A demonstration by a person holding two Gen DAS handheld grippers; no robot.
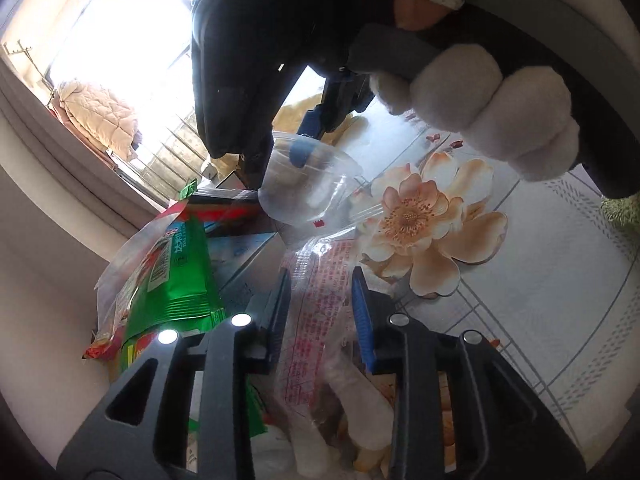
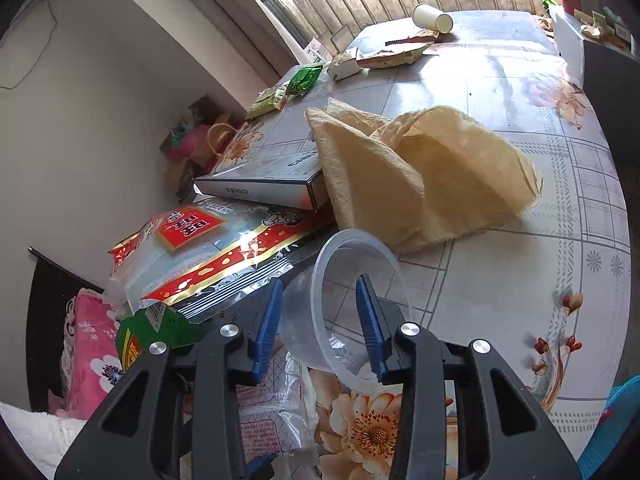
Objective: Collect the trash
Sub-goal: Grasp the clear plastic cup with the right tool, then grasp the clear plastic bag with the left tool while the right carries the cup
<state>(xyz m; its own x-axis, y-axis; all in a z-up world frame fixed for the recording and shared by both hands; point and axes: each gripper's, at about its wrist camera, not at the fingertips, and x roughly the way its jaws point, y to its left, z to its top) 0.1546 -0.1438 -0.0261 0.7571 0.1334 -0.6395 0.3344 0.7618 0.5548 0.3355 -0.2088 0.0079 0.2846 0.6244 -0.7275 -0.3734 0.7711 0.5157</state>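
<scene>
A clear plastic cup (image 2: pixel 308 332) lies tilted on the flowered table (image 2: pixel 520 240). My right gripper (image 2: pixel 319 326) is shut on the cup's wall, with one blue finger inside the rim and the other against the outside. In the left wrist view the same cup (image 1: pixel 316 196) hangs past my left gripper, with a blue finger (image 1: pixel 301 151) showing through it. A clear wrapper with red print (image 1: pixel 320 280) stands between the pads of my left gripper (image 1: pixel 321 314), which is shut on it. That wrapper (image 2: pixel 272 412) also shows under the right gripper.
A green snack packet (image 1: pixel 176 280) and a red-and-gold bag (image 2: pixel 224 264) pile up at the table's left edge, by a flat box (image 2: pixel 264 184). Yellowish crumpled paper (image 2: pixel 420 176) sits mid-table. A tipped paper cup (image 2: pixel 432 18) and small packets (image 2: pixel 304 80) lie far back. A white-gloved hand (image 1: pixel 480 116) holds the right gripper.
</scene>
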